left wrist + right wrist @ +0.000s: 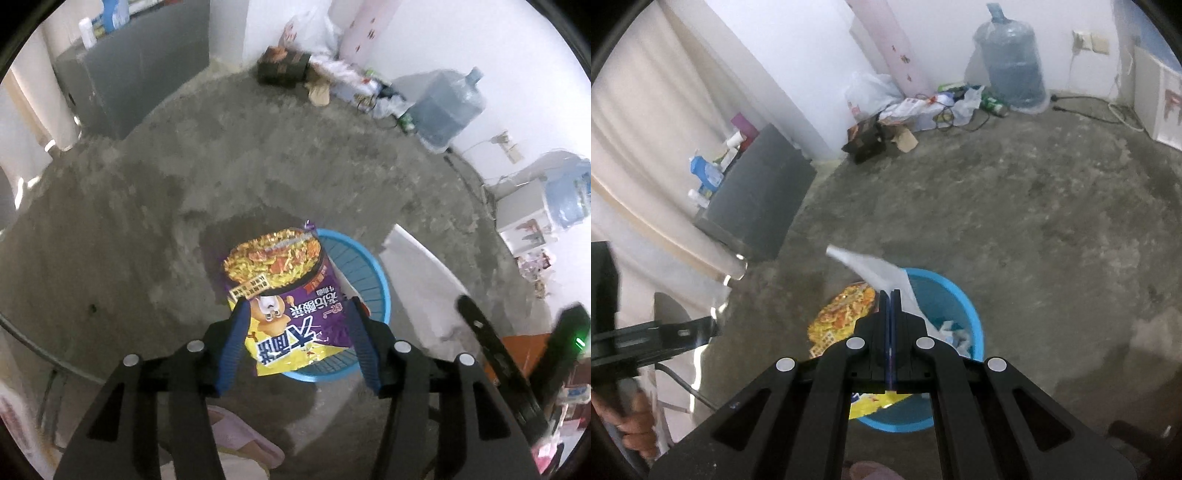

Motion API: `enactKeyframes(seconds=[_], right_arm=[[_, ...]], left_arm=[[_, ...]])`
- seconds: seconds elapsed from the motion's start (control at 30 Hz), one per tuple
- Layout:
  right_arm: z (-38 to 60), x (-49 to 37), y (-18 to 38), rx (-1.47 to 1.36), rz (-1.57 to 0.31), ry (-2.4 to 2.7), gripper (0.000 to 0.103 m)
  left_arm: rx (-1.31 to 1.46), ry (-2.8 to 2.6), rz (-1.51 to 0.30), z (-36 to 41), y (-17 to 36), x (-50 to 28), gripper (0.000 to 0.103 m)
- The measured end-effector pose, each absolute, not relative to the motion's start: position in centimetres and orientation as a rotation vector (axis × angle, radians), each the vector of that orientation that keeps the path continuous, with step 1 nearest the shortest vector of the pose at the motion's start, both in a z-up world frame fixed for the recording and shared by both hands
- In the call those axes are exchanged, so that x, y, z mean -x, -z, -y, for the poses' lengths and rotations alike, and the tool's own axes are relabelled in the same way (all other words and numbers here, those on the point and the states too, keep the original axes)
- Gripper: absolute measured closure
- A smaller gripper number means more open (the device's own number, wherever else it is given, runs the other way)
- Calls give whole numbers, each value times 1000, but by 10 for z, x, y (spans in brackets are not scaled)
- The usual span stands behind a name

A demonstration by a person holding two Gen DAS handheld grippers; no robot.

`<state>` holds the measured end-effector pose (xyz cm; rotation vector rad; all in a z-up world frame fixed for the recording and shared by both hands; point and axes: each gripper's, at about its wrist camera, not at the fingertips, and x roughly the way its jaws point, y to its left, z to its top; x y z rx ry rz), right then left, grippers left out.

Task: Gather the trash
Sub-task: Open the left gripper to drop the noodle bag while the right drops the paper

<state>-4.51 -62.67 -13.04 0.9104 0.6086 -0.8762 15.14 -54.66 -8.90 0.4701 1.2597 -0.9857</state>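
Over the bin (373, 280), left gripper (295, 310) parted, wrapper (288, 295) loose between jaws; right gripper (891, 295) pinches paper (882, 273); next, likely release it

Dim, motion-blurred, fisheye-warped edges.

A bare concrete floor (997, 192) is stretching to white walls (798, 55). A grey cabinet (757, 199) is standing by pale curtains (639, 122).
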Motion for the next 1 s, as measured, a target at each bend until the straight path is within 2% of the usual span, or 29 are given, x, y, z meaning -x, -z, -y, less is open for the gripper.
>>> enactKeyframes(seconds=[0.23,0.43,0.5,0.57,0.6,0.87,1.0], right_arm=[[640,37,148,-944,-627,854,103],[660,29,190,-1011,-686,851,102],[665,29,207,-1035,-732,873,98],[665,32,215,-1063,-748,871,79],[663,36,215,-1067,-756,894,61],[626,26,163,-883,-729,872,61],[605,-22,168,-787,-828,766,61]], left_arm=[[-392,1018,-1124,472,10,-165,43],[-265,997,-983,365,-52,-171,33],[-215,982,-969,332,-60,-169,29],[-164,950,-961,300,-65,-170,28],[-139,931,-957,284,-67,-170,27],[-60,798,-851,196,-85,-170,24],[-41,748,-835,167,-89,-178,24]])
